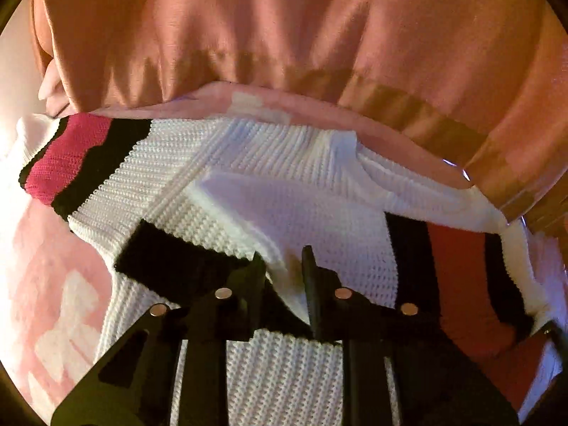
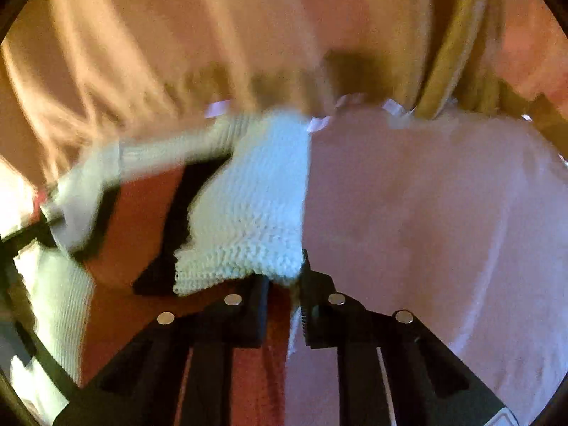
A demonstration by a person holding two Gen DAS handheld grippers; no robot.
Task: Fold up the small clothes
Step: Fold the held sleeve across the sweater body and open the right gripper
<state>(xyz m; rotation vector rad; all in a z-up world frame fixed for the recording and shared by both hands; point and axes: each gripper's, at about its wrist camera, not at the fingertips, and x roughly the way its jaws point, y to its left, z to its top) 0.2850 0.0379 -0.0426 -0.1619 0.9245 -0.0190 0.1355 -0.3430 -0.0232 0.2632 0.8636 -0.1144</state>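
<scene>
A white knit sweater [image 1: 269, 174] with black and red stripes lies spread on a pink covering. In the left wrist view a striped sleeve [image 1: 71, 163] points to the upper left and another striped part [image 1: 458, 277] lies at the right. My left gripper [image 1: 284, 277] is low over the sweater's middle, and a fold of white knit is pinched between its fingers. In the blurred right wrist view, my right gripper [image 2: 284, 284] is shut on the edge of a white knit flap [image 2: 248, 213], with red and black stripes to the flap's left.
A person in a loose orange top [image 1: 248, 35] stands close behind the sweater and fills the upper half of both views [image 2: 177, 35]. The pink and white patterned covering [image 1: 53, 266] lies under the sweater and stretches to the right [image 2: 426, 213].
</scene>
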